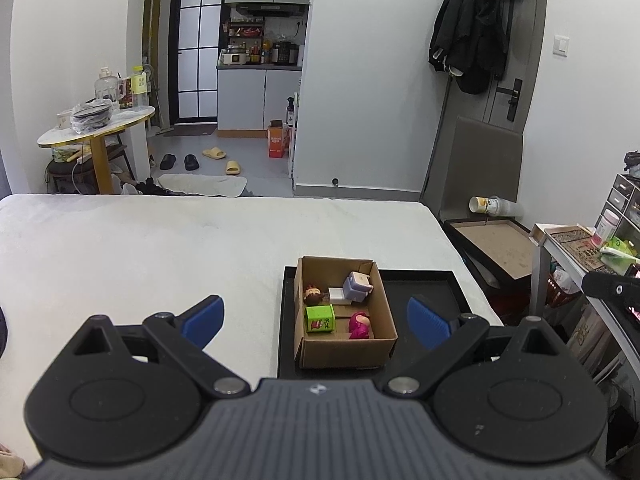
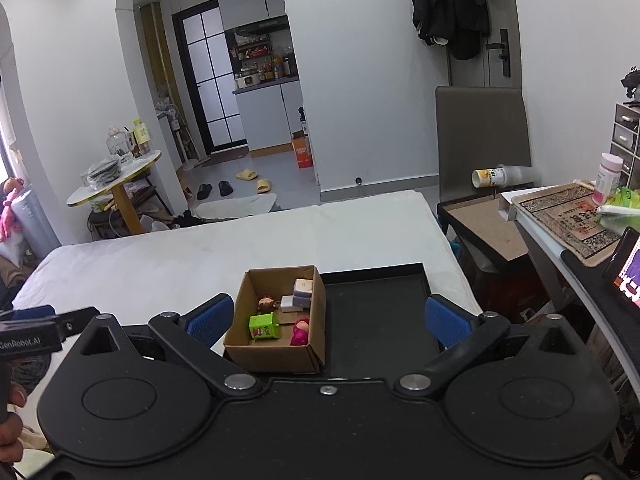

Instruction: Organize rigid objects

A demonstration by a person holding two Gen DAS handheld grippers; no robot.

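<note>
A cardboard box [image 1: 344, 346] [image 2: 276, 354] stands at the left end of a black tray [image 1: 436, 292] [image 2: 380, 312] on the white bed. Inside lie a green cube [image 1: 319, 319] [image 2: 264, 327], a pink figure [image 1: 359, 325] [image 2: 301, 331], a brown-haired figure [image 1: 313, 295] [image 2: 267, 304] and a pale purple-and-white toy [image 1: 356, 286] [image 2: 301, 294]. My left gripper [image 1: 316, 320] hovers open above and short of the box, nothing between its blue pads [image 1: 202, 320]. My right gripper [image 2: 330, 320] is also open and empty, over the box and tray.
The white bed [image 1: 160, 248] [image 2: 200, 240] stretches left and ahead. A dark side table [image 1: 496, 248] [image 2: 492, 232] and a cluttered desk [image 2: 568, 220] stand to the right. The left gripper's body [image 2: 32, 332] and a hand [image 2: 10, 428] show at the right view's left edge.
</note>
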